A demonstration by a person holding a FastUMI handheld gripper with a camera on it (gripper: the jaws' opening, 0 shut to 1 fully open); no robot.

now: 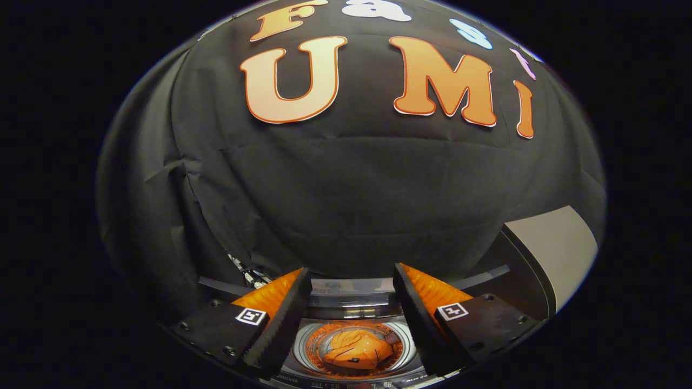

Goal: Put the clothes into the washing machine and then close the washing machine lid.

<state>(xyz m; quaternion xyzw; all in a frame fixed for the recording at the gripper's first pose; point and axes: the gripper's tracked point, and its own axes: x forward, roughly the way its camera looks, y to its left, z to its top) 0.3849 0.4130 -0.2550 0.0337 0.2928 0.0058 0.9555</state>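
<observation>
My gripper [351,281] hangs open above the washing machine, with nothing between its fingers. Below and between the fingers lies the round drum opening [311,337] of the top-loading machine. An orange garment [357,348] lies bunched inside the drum. The raised lid [551,251] stands up to the right of the right finger, pale on its face with a dark frame. The machine's back edge [351,297] runs across just beyond the fingertips.
The booth's black cloth wall [351,189] rises close behind the machine. Some cables or metal parts [246,270] show at the wall's foot beyond the left finger. The machine's front panel [351,381] lies nearest to me.
</observation>
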